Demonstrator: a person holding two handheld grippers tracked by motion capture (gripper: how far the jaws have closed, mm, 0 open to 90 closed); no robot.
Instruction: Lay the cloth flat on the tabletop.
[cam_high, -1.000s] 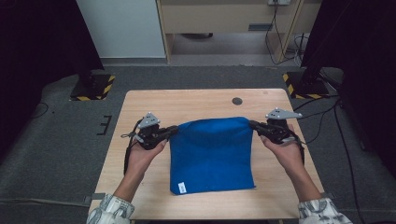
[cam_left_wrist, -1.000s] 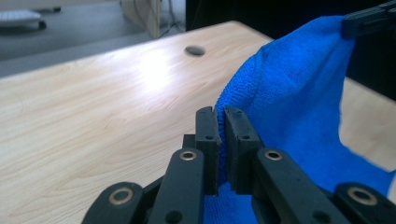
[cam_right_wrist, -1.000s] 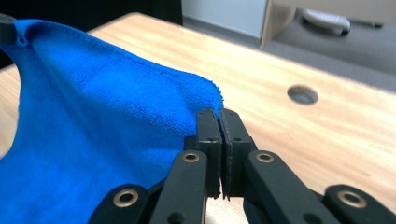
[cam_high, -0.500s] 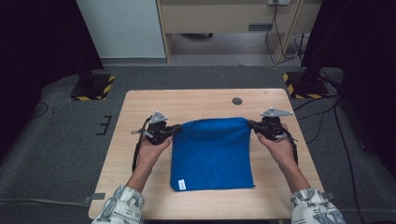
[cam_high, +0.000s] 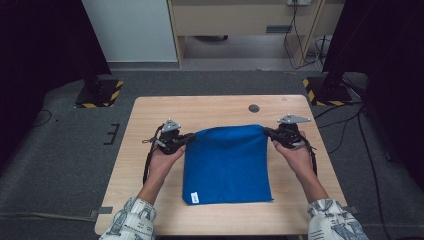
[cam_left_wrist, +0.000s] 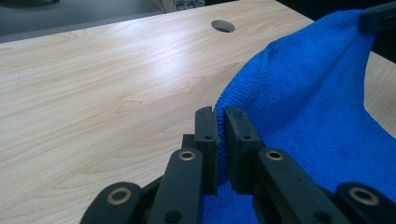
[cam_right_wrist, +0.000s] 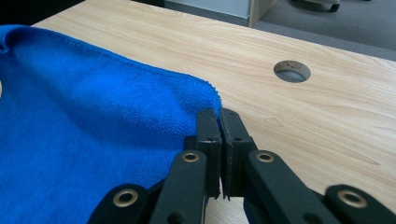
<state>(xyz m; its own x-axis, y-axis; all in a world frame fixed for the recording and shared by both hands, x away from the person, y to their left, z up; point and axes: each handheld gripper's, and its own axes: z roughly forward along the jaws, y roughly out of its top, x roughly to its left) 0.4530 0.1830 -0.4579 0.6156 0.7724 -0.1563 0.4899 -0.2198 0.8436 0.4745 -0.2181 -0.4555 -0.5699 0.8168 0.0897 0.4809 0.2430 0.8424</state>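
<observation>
left gripper (cam_high: 189, 137): we pinch the cloth's (cam_high: 227, 162) far left corner | right gripper (cam_high: 267, 132): we pinch its far right corner | cloth: blue, far edge held up a bit, the rest flat on the counter (cam_high: 210, 107) | hole (cam_high: 254, 108): past the cloth

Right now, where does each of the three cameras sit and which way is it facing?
High view: above the person's side, facing forward and down at the table; forearms, hands, both grippers show.
Left gripper view: rides the left gripper, facing along its jaws, shut on the blue towel.
Right gripper view: rides the right gripper, jaws likewise clamped.
All views share the towel and the table's round hole.
</observation>
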